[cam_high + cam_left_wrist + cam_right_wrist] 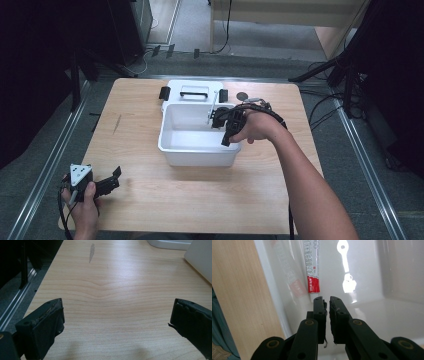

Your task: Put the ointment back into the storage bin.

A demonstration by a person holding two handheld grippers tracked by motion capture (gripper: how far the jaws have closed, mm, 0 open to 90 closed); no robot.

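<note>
- The right gripper (326, 300), jaws pressed together and gripping nothing, is hanging inside the white bin (197, 152), just beside the toothpaste tube (312, 270) lying against its wall.
- The left gripper (116, 315) is waiting wide apart (well clear of the bin).
- Judging by this, the next move calls for withdrawing from the bin.

A white-and-red toothpaste tube (312, 270) with printed lettering lies in the white plastic bin (372, 312) — flat along its side wall.
</note>
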